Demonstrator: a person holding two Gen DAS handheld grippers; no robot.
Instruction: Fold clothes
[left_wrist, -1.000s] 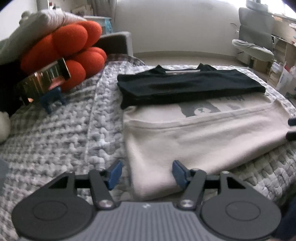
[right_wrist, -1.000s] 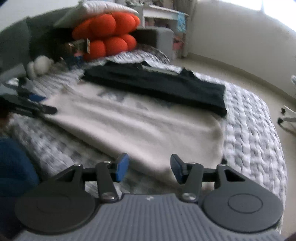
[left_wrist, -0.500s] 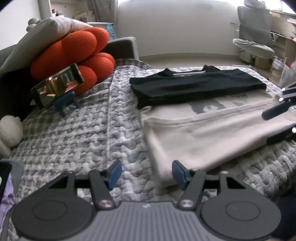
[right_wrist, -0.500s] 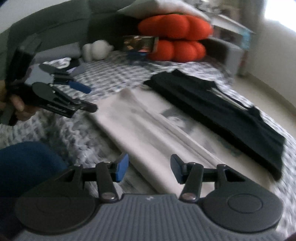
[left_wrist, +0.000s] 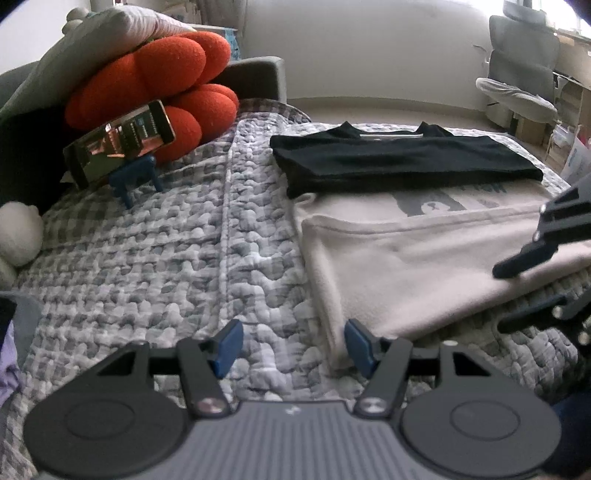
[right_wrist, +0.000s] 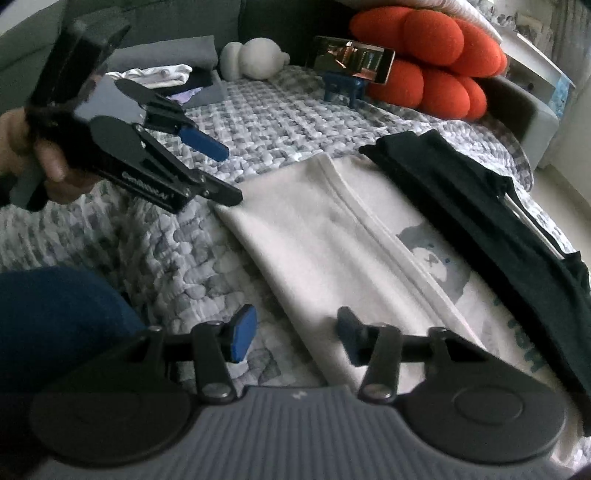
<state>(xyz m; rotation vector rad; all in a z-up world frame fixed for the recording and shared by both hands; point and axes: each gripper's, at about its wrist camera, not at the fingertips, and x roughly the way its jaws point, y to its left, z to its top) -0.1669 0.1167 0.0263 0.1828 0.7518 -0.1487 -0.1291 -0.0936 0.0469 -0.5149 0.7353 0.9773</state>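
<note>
the left gripper (left_wrist: 291, 349) is low over the grey-and-white quilt (left_wrist: 166, 266), at the near left corner of the cream shirt (left_wrist: 406, 273). its jaws stand wide apart; the folded corner of the cream shirt lies just beside the inner side of the right jaw, and i cannot tell if it touches. a hand (right_wrist: 40, 155) holds this gripper.

the right gripper (right_wrist: 295, 339) is at the near edge of the cream shirt, toward its other end. its jaws are closing, and the near edge of the cream shirt lies between them; the blue pads do not press it yet.

the cream shirt lies flat on the quilt, folded once along its length, so a doubled hem runs across it. beyond the hem a grey bear print (right_wrist: 436, 258) shows.

just behind the cream shirt lies the black shirt (left_wrist: 399, 158), folded into a long band, with its front edge touching or lying over the far edge of the cream shirt.

left of the black shirt, farther back on the quilt, a phone (left_wrist: 118, 144) leans tilted on a small blue stand (left_wrist: 135, 179). behind the phone is an orange cushion (left_wrist: 162, 85) with a grey pillow (left_wrist: 85, 55) on top.

far behind the black shirt, on the right, an office chair (left_wrist: 517, 81) stands on the floor.
</note>
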